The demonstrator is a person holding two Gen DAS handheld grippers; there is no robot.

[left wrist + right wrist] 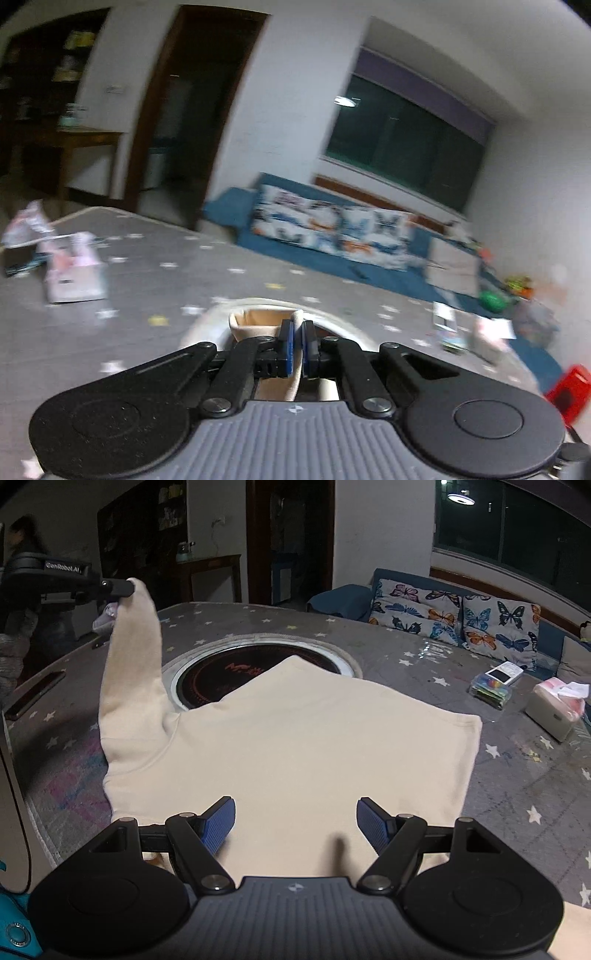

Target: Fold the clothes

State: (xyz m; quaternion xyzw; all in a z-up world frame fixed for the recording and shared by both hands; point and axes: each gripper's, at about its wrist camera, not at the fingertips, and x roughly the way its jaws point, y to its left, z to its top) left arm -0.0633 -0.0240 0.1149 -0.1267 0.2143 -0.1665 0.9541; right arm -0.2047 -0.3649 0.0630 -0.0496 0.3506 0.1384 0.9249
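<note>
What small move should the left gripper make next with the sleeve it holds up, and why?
Probably carry it inward over the body: the left gripper is shut on the sleeve, raised off the cream sweatshirt, while the right gripper is open.

Your right gripper (pixel 295 825) hangs wide-spread over the near edge of the worktop (pixel 517 775), with only the flat cream sweatshirt (pixel 295 738) under it. The worktop's right side is bare up to a clear plastic box (pixel 493 688) and a tissue box (pixel 554 716) near the right edge. At the left edge, the lifted sleeve (pixel 133 657) hanging from your left gripper (pixel 125 588) blocks passage. The round cooktop (pixel 236 668) sits flush at mid-worktop.
</note>
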